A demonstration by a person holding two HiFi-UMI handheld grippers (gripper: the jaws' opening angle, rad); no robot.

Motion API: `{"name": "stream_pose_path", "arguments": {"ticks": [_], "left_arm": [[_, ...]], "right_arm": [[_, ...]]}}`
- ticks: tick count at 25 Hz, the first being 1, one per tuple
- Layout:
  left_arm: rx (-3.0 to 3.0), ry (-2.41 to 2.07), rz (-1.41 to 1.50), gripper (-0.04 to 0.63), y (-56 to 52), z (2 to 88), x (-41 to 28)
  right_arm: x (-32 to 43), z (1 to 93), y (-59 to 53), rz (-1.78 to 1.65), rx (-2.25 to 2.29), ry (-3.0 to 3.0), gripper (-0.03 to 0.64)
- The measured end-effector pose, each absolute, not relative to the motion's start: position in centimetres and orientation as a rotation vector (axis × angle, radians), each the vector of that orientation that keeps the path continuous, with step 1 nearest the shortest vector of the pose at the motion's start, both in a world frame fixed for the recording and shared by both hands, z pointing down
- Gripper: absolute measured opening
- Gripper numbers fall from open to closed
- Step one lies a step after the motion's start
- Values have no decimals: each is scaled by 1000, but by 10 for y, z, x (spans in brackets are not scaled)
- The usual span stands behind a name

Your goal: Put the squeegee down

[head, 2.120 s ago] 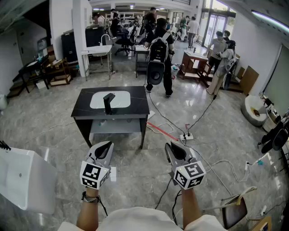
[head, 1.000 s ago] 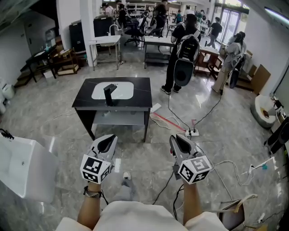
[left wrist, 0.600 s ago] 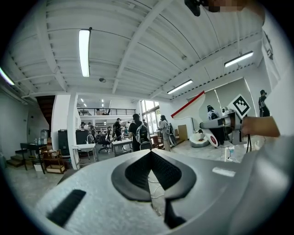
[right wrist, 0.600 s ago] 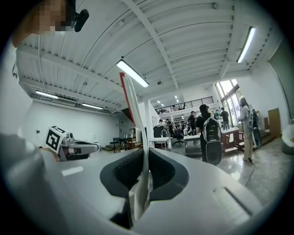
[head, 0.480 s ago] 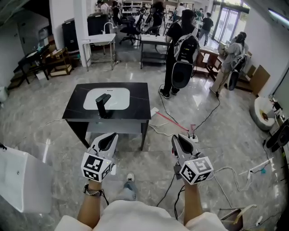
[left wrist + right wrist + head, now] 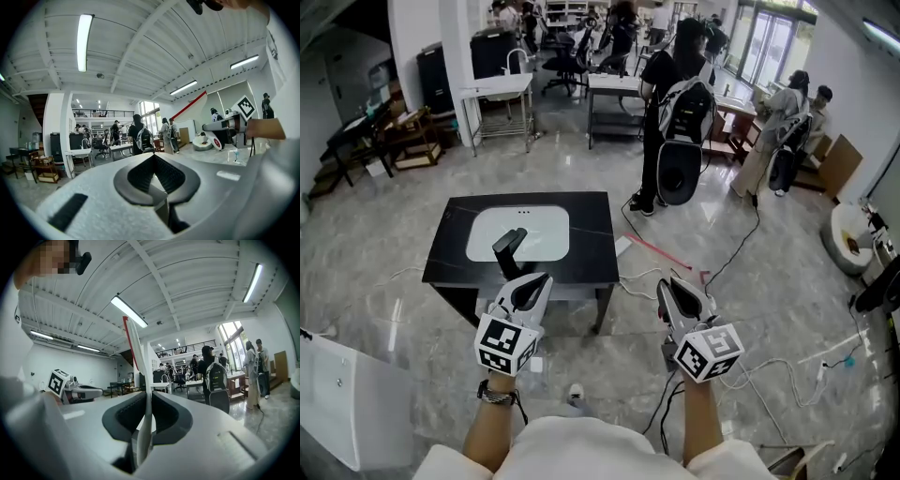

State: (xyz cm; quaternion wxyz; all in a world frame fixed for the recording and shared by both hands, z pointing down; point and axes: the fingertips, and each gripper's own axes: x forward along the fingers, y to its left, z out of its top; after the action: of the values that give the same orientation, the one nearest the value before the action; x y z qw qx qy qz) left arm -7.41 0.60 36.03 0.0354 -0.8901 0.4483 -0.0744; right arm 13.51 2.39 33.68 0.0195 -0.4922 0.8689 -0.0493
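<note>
My right gripper (image 6: 667, 284) (image 6: 147, 397) is shut on the squeegee (image 6: 136, 352), a thin white blade with a red edge. Seen edge-on, it stands up from between the pads. In the head view I cannot make the squeegee out. My left gripper (image 6: 542, 277) (image 6: 153, 157) is shut with nothing in it, its pads meeting at the tip. Both grippers are held at waist height, side by side, just short of a black table (image 6: 591, 234) with a white inset basin (image 6: 534, 232) and a black faucet (image 6: 508, 248).
Cables (image 6: 741, 366) and a red-and-white strip (image 6: 661, 251) lie on the marble floor right of the table. A person with a backpack (image 6: 680, 112) stands beyond it. A white box-like unit (image 6: 347, 403) is at my lower left. Desks and more people fill the back.
I have walked forward, so the black table now lies much nearer, just ahead of the grippers. Both grippers keep their pose and stay shut.
</note>
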Motion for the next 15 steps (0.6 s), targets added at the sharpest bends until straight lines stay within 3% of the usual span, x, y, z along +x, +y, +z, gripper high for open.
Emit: {"name": "stream_pose_path", "arguments": {"ticks": [15], "left_arm": [[-2763, 1377, -228, 0, -103, 367, -101]], "right_arm": [[116, 352, -77, -249, -1569, 2662, 43]]}}
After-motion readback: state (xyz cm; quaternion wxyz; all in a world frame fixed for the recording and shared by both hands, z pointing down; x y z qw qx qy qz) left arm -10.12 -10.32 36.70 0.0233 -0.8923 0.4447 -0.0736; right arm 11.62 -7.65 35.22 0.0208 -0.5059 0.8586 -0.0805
